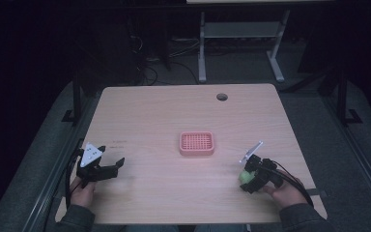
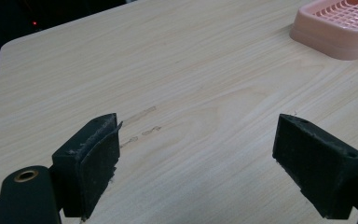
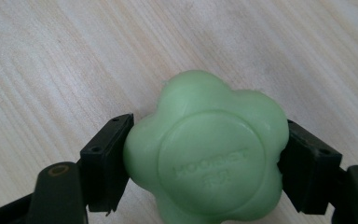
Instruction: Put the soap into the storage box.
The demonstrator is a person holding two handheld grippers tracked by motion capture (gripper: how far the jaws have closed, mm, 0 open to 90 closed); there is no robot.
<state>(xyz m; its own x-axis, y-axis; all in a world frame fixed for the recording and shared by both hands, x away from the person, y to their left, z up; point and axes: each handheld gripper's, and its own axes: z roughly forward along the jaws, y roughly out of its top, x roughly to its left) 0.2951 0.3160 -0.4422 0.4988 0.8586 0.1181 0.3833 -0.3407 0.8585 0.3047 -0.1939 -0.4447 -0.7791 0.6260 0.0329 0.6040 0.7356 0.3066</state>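
A pale green flower-shaped soap (image 3: 205,154) with raised lettering sits between both pads of my right gripper (image 3: 205,161), which is shut on it just above the wooden table. From above, the soap (image 1: 245,176) and right gripper (image 1: 251,175) are near the table's front right. A pink slotted soap dish (image 1: 197,143) lies at the table's middle; its corner (image 2: 338,25) appears at the top right of the left gripper view. My left gripper (image 1: 113,164) rests at the front left, open, with bare wood between its pads (image 2: 91,161).
The light wood table (image 1: 164,111) has a round cable hole (image 1: 221,96) near its far edge. Faint scuff marks (image 2: 140,126) lie ahead of the left gripper. Desk legs and cables stand on the dark floor beyond.
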